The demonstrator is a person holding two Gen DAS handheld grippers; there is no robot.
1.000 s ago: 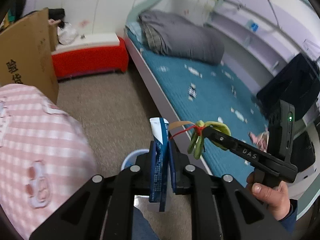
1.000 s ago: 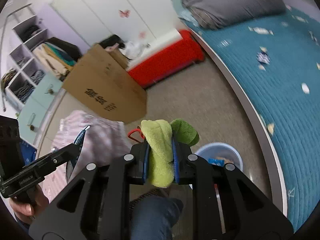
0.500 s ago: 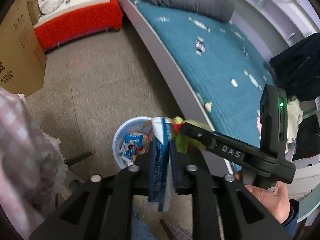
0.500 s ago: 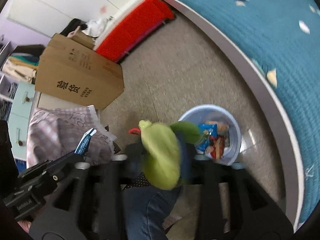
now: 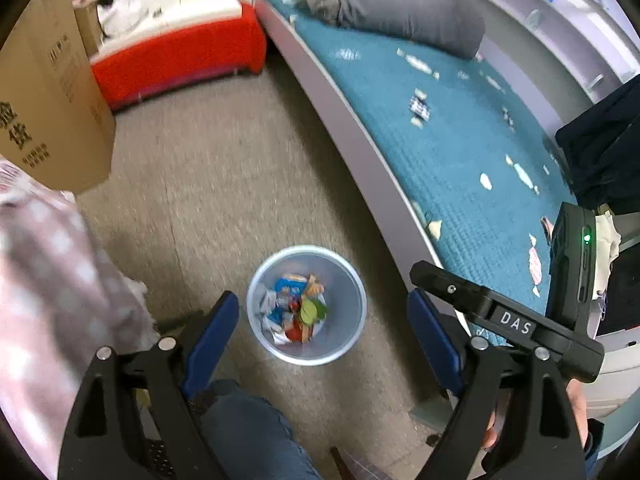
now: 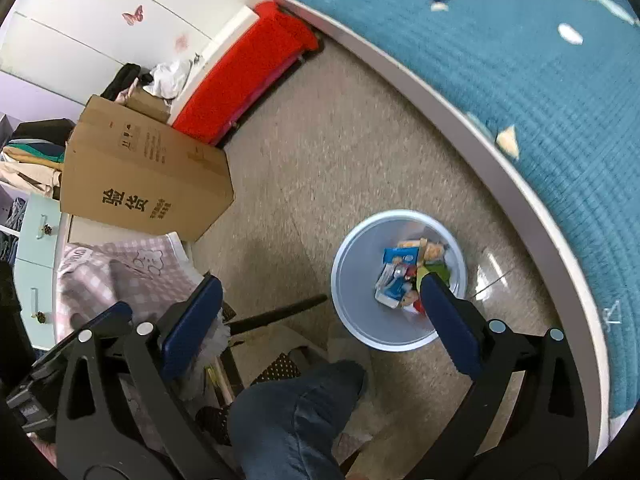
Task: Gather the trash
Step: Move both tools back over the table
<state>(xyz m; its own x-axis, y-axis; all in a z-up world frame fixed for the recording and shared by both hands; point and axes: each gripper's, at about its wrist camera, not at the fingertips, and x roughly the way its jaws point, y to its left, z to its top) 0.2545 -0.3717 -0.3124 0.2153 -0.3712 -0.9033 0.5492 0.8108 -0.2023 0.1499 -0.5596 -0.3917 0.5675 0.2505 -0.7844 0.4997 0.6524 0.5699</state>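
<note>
Trash [image 5: 298, 308] lies in the bin [image 5: 352, 336] below your left gripper [image 5: 324, 332] and right gripper [image 6: 320, 316], whose empty jaws have just been opening wide, while scraps [image 5: 486, 181] on the bed [image 5: 448, 152] remain.

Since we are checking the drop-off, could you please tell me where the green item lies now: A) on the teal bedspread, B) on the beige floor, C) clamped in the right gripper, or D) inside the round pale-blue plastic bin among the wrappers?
D: the green item lies among wrappers inside the round pale-blue plastic bin, and both grippers are empty.

Translucent smooth plastic bin [image 5: 352, 280]; matt brown cardboard box [image 6: 144, 184]; quilted teal cloth bedspread [image 6: 540, 60]
</note>
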